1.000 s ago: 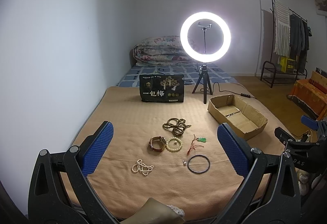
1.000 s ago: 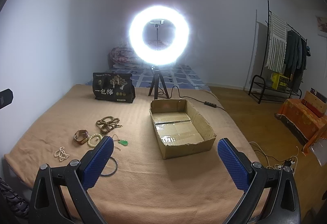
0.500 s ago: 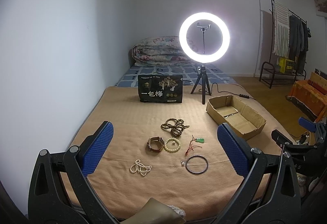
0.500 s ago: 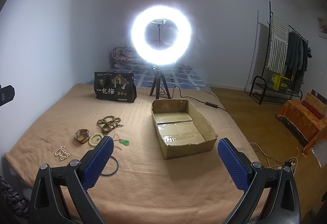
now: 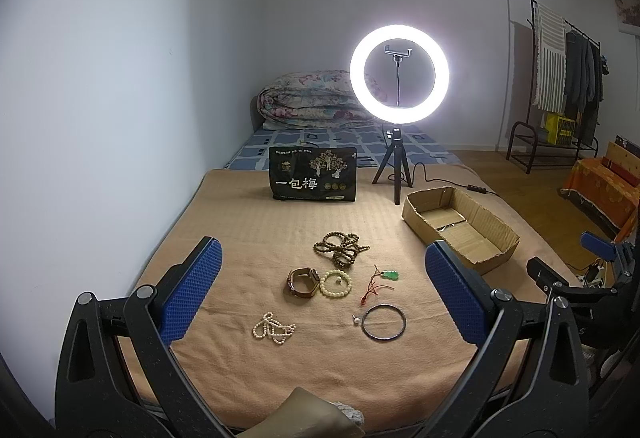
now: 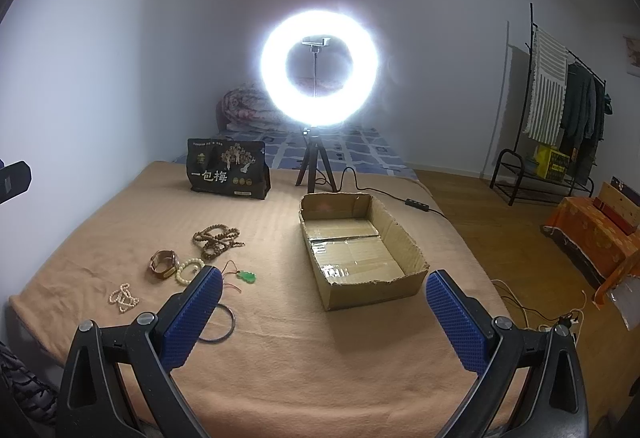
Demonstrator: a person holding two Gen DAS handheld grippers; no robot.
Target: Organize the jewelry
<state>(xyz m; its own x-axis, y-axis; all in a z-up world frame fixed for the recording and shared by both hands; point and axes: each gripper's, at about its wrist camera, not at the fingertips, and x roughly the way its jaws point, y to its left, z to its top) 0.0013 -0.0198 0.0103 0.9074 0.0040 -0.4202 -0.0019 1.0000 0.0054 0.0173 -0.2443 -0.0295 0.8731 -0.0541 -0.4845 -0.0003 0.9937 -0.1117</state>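
Presently, six pieces are being displayed loose on the tan blanket, apparently spread out so each can be taken singly:
- dark wooden bead string — being kept farthest back;
- brown watch, touching the pale bead bracelet;
- green pendant on red cord;
- thin dark bangle;
- white pearl strand, lying nearest the front edge.

The cardboard box is being left empty beside them — judged to be the receptacle.

The left gripper is being held spread wide above the cluster, nothing between its pads. The right gripper is likewise being held spread and empty, framing the box's near wall.
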